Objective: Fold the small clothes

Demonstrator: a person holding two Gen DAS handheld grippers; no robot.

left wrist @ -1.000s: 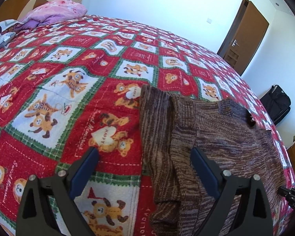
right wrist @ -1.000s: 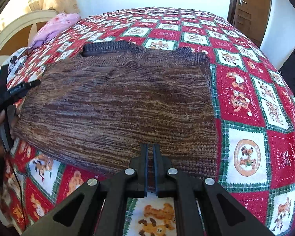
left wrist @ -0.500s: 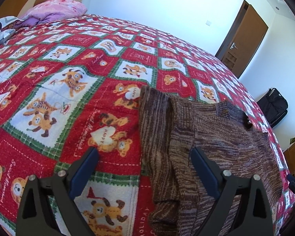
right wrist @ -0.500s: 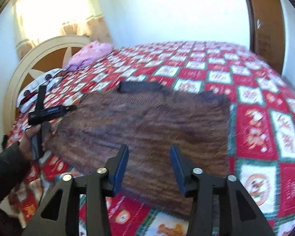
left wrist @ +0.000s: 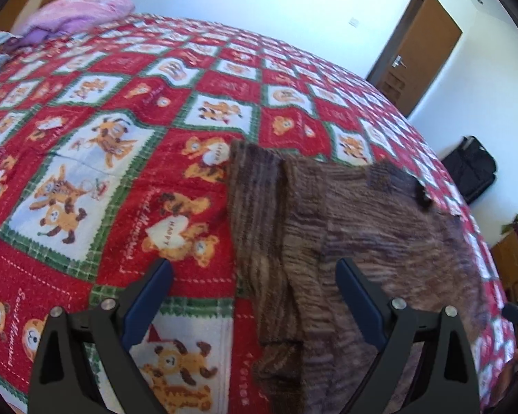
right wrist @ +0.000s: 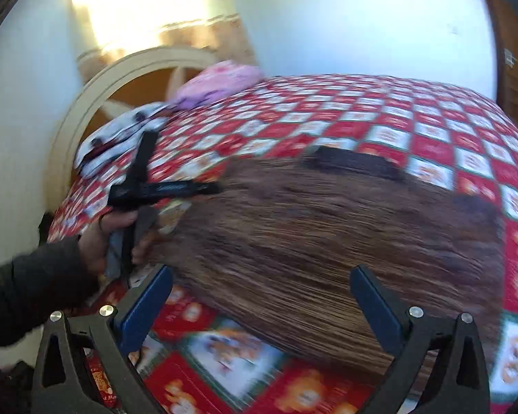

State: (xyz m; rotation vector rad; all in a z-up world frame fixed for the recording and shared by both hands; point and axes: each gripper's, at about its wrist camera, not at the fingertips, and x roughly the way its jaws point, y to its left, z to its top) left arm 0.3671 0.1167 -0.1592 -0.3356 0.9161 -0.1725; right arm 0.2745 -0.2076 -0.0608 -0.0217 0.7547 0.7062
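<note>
A brown striped knit sweater [left wrist: 380, 241] lies flat on the red teddy-bear quilt [left wrist: 121, 179], with a sleeve folded along its near left edge. It also shows in the right wrist view [right wrist: 328, 241], with its dark collar [right wrist: 355, 164] at the far side. My left gripper [left wrist: 253, 276] is open and empty, just above the sweater's sleeve edge. My right gripper [right wrist: 260, 286] is open and empty, held above the sweater's near edge. The left gripper also shows in the right wrist view [right wrist: 203, 188], at the sweater's left corner.
A pink pillow [left wrist: 79, 10] and other bedding lie by the cream headboard [right wrist: 121, 79]. A brown door [left wrist: 418, 48] stands in the far wall. A black bag [left wrist: 473, 169] sits on the floor past the bed's right side.
My right gripper let go of the sweater's near edge, opened wide, and lifted back and left. My left gripper stayed open and shifted only slightly.
</note>
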